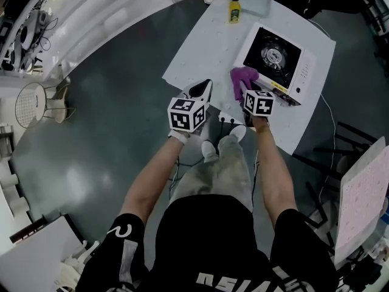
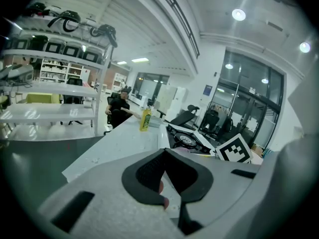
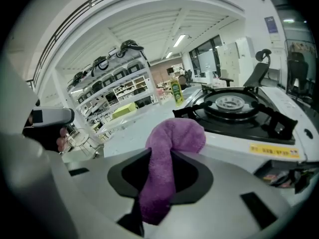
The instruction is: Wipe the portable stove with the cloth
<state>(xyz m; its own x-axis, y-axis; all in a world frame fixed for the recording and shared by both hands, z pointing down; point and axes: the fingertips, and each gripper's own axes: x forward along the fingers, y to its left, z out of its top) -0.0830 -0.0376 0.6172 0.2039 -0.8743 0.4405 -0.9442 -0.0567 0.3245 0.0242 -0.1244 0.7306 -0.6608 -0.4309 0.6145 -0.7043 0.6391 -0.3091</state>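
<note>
Dim, bluish indoor pictures lit by ceiling lights (image 2: 239, 15), with fisheye-warped, dark-vignetted edges.

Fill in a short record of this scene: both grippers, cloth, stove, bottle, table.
right gripper: shut on the cloth
left gripper: shut, nothing in it, beside the right gripper
cloth: purple, bunched, held at the near edge of the stove; contact unclear
stove: on the table, burner bare
bottle: yellow, upright, at the table's far edge
table: white
</note>
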